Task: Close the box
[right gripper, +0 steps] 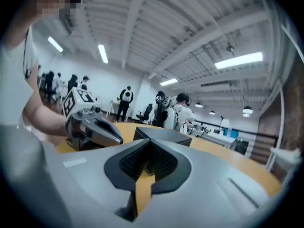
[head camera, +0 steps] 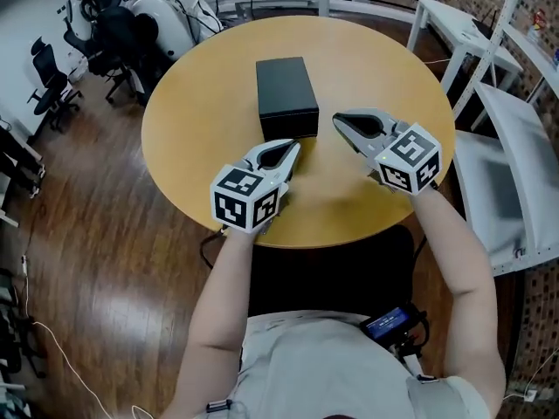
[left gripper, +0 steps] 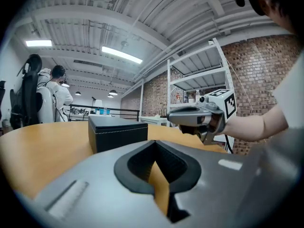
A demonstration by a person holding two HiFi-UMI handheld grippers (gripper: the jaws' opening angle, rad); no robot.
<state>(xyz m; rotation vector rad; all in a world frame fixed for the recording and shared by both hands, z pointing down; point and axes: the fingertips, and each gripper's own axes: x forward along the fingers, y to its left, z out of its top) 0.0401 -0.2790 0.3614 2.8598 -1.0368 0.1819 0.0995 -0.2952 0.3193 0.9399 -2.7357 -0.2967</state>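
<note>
A black box (head camera: 286, 94) with its lid down stands on the round wooden table (head camera: 201, 120), a little beyond the middle. My left gripper (head camera: 294, 147) is shut and empty, just short of the box's near end. My right gripper (head camera: 337, 120) is also shut and empty, to the right of the box's near corner and apart from it. In the left gripper view the box (left gripper: 116, 132) lies ahead beyond the shut jaws (left gripper: 154, 144), with the right gripper (left gripper: 172, 118) to its right. The right gripper view shows the box (right gripper: 164, 136) past the shut jaws (right gripper: 149, 144) and the left gripper (right gripper: 118, 137) on the left.
White shelving (head camera: 507, 164) stands close to the table's right side. Black office chairs (head camera: 52, 85) and white equipment (head camera: 162, 11) are at the far left. Several people (right gripper: 126, 101) stand in the background. The table's near edge runs just below my hands.
</note>
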